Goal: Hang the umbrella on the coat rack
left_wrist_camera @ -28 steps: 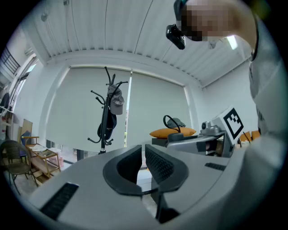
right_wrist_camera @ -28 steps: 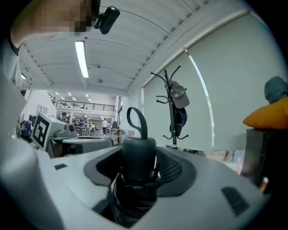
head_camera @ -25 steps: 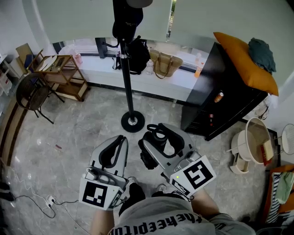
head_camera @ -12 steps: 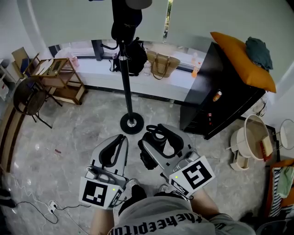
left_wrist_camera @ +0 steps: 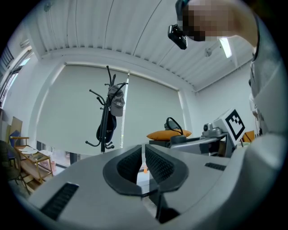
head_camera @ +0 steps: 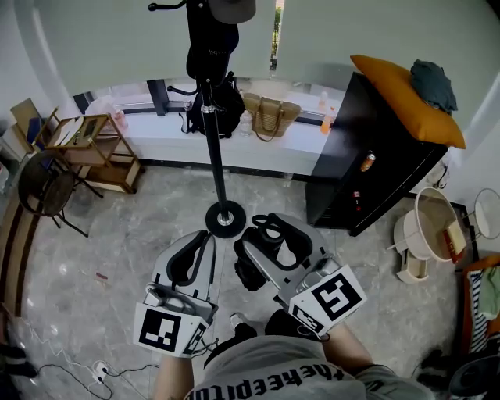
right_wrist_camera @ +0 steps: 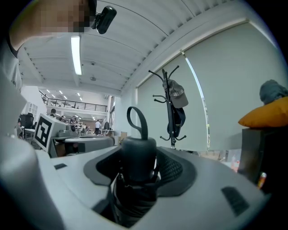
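The right hand-held gripper [head_camera: 275, 234] is clamped on the folded black umbrella [right_wrist_camera: 138, 155] just short of the coat rack's [head_camera: 212, 133] base. The umbrella's long axis runs along the jaws, handle and wrist loop pointing toward the rack. The left hand-held gripper [head_camera: 207, 237] beside it has its jaws pressed together.

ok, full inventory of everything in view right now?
black pole coat rack with round base: 1, black, on the floor ahead
grey cap: 1, grey, top of the rack
black bag: 1, black, hanging on the rack
tan woven handbag: 1, tan, window ledge
black cabinet: 1, black, right
orange cushion: 1, orange, on the cabinet
wooden trolley: 1, brown, left
black chair: 1, black, far left
folded black umbrella: 1, black, between right jaws
left hand-held gripper: 1, grey, jaws together, empty
right hand-held gripper: 1, grey, shut on the umbrella
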A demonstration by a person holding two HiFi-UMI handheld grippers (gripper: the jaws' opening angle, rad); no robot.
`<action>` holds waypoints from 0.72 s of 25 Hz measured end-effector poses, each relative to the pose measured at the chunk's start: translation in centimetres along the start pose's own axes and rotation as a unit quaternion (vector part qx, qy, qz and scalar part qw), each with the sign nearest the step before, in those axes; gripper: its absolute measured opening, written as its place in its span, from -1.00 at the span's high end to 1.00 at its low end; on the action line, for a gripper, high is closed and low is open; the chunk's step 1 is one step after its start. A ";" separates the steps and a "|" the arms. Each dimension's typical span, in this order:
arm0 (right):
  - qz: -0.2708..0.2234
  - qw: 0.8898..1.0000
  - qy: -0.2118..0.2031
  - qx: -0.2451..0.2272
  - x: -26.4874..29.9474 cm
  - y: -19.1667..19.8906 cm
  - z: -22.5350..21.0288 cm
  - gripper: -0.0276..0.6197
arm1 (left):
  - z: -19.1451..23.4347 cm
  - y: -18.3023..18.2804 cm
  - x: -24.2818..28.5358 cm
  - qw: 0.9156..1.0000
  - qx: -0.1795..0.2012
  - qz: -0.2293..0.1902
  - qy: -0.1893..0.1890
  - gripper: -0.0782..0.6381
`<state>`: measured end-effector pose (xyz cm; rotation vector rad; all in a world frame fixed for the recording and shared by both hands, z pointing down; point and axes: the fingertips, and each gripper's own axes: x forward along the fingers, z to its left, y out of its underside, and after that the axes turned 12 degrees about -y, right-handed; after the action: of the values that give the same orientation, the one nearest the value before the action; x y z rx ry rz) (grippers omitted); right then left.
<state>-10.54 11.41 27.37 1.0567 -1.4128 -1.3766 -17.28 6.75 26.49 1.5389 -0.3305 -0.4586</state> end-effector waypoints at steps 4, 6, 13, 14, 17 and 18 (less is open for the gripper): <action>-0.002 1.000 0.015 0.004 0.4 0.1 -0.3 0.18 | 0.9 0.4 0.6 1.000 -0.007 0.002 0.005 0.68; 0.001 1.000 0.017 0.003 0.6 0.1 -0.7 0.18 | 1.1 0.7 1.1 1.000 -0.006 0.004 0.007 0.68; 0.003 1.000 0.013 -0.001 1.4 0.2 -3.2 0.18 | 1.6 1.1 3.7 1.000 -0.007 0.009 -0.011 0.72; 0.003 1.000 0.009 0.000 1.6 0.2 -3.6 0.18 | 1.8 1.1 4.1 1.000 -0.005 0.010 -0.015 0.73; 0.001 1.000 -0.003 0.001 2.2 0.0 -4.9 0.18 | 1.9 1.2 5.5 0.999 -0.004 0.012 -0.029 0.74; 0.001 1.000 -0.008 0.000 2.4 0.0 -5.4 0.18 | 1.9 1.2 6.0 0.999 -0.003 0.013 -0.033 0.74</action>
<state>-5.92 7.70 27.43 1.0461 -1.4244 -1.3872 -12.85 2.15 27.28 1.5136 -0.3987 -0.4904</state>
